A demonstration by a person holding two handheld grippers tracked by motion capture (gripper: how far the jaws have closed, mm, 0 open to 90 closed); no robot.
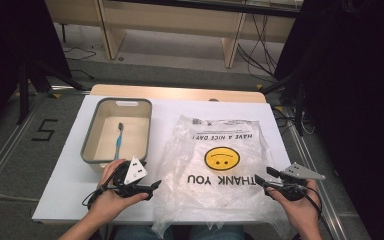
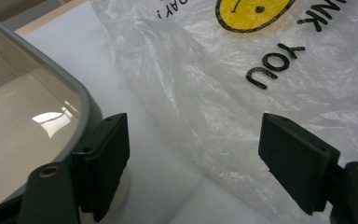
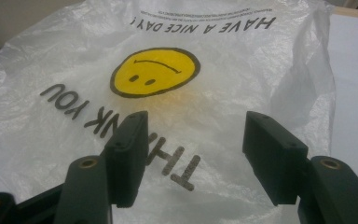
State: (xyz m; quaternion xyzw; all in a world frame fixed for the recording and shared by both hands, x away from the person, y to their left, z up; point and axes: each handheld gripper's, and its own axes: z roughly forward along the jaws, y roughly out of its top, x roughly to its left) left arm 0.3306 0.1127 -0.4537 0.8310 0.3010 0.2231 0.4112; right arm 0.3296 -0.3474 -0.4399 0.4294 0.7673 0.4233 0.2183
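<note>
A clear plastic bag [image 1: 215,165] printed with a yellow smiley and "THANK YOU" lies flat on the white table, its mouth end hanging over the near edge. A blue toothbrush [image 1: 119,137] lies inside a grey-rimmed beige bin [image 1: 91,134] at the left. My left gripper [image 1: 154,186] is open beside the bag's left edge [image 2: 177,93], near the bin's corner [image 2: 81,100]. My right gripper [image 1: 260,181] is open at the bag's right side, its jaws standing over the "THANK" lettering [image 3: 177,165]. Nothing is held between either pair of jaws.
The white table top [image 1: 70,165] has bare room left of the bin and right of the bag. Beyond it are a wooden bench [image 1: 170,20], cables on the floor [image 1: 257,55] and dark stands at both sides.
</note>
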